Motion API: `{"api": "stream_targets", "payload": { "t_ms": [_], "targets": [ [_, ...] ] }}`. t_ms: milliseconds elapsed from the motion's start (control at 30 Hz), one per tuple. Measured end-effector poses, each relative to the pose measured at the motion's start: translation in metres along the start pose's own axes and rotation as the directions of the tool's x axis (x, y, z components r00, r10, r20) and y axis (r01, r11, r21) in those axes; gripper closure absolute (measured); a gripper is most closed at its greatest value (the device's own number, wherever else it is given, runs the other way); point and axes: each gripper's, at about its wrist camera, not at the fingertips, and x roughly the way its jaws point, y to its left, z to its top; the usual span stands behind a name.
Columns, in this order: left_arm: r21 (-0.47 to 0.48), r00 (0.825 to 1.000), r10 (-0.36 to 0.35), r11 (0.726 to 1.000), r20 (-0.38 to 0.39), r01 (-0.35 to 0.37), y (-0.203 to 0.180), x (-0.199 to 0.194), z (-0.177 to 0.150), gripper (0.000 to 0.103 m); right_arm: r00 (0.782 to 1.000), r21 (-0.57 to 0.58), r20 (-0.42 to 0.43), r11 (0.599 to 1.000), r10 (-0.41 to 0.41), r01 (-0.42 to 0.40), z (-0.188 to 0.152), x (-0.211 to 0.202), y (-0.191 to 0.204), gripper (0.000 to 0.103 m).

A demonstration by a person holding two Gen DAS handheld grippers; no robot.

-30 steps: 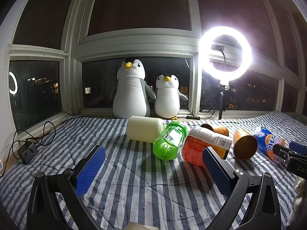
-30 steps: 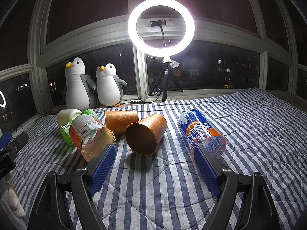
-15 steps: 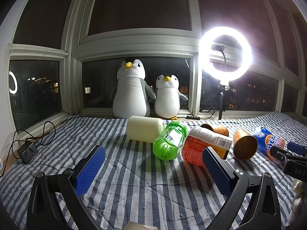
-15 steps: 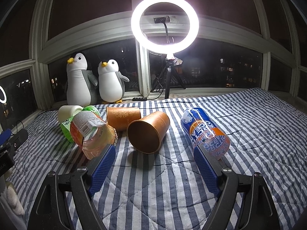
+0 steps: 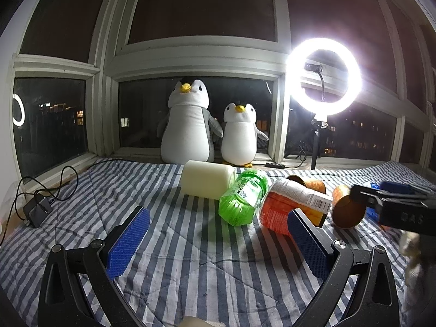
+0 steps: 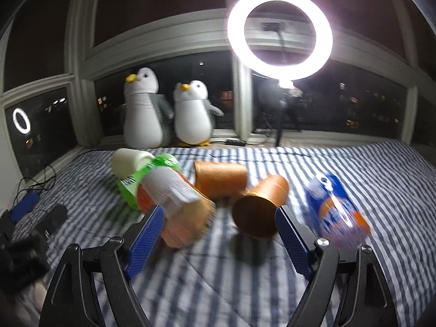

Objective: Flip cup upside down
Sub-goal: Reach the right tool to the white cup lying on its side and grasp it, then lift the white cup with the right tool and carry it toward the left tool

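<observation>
- I count two copper-coloured cups, both lying on their sides on the striped bed cover (image 6: 354,163): the nearer cup (image 6: 259,207) with its open mouth turned toward my right tool, and the second cup (image 6: 220,178) just behind it, to the left.
- There are three bottles, all lying down: a green bottle (image 5: 242,199), an orange bottle with a white label (image 5: 288,204), and a blue-and-orange soda bottle (image 6: 338,212).
- One pale cream cylinder (image 5: 207,179) lies beside the green bottle, touching it.
- Two plush penguins stand on the window sill, the larger penguin (image 5: 188,128) left of the smaller penguin (image 5: 239,133); one lit ring light (image 6: 280,34) stands on a tripod to their right.
- One charger with its cable (image 5: 36,212) sits at the left edge of the bed.
- My right tool (image 6: 215,245) is spread wide with nothing between its blue pads; the nearer cup lies just ahead, close to the right finger and partly overlapped by it in the right wrist view.
- My left tool (image 5: 215,242) is also spread apart and holds nothing; the cups lie well off to its right, behind the orange bottle.
- The right wrist view is blurred.
</observation>
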Motion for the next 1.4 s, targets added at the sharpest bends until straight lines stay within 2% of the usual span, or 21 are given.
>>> {"api": "stream_targets", "payload": {
  "t_ms": [267, 433, 600, 733, 933, 1033, 1167, 1400],
  "targets": [
    [0.032, 0.997, 0.013, 0.999, -0.08, -0.01, 0.008, 0.001, 0.005, 0.001, 0.989, -0.08, -0.103, 0.99, 0.105, -0.113, 0.031, 0.038, 0.041, 0.022],
    [0.082, 0.995, 0.039, 0.996, -0.088, -0.032, 0.025, -0.011, 0.011, 0.001, 0.974, -0.162, -0.176, 0.972, 0.14, -0.169, 0.064, 0.067, 0.069, 0.023],
    [0.079, 0.994, 0.061, 0.995, -0.094, -0.054, 0.054, -0.026, 0.022, 0.001, 0.939, -0.282, -0.3, 0.925, 0.168, -0.255, 0.09, 0.114, 0.111, 0.023],
    [0.045, 0.991, 0.072, 0.997, -0.113, -0.067, 0.08, -0.033, 0.026, 0.001, 0.911, -0.387, -0.392, 0.875, 0.13, -0.291, 0.097, 0.156, 0.144, 0.023],
    [0.009, 0.984, 0.083, 0.997, -0.159, -0.083, 0.104, -0.036, 0.018, 0.001, 0.87, -0.442, -0.49, 0.843, 0.061, -0.308, 0.101, 0.212, 0.169, 0.023],
    [0.003, 0.98, 0.089, 0.996, -0.177, -0.09, 0.112, -0.037, 0.013, 0.001, 0.859, -0.461, -0.511, 0.832, 0.034, -0.308, 0.1, 0.23, 0.177, 0.023],
    [-0.015, 0.977, 0.089, 0.995, -0.192, -0.094, 0.117, -0.034, 0.008, 0.001, 0.849, -0.52, -0.529, 0.795, -0.011, -0.313, 0.095, 0.245, 0.187, 0.023],
    [-0.02, 0.975, 0.105, 0.994, -0.197, -0.111, 0.121, -0.033, 0.005, 0.001, 0.83, -0.547, -0.557, 0.766, -0.033, -0.337, 0.095, 0.254, 0.197, 0.023]
  ]
}}
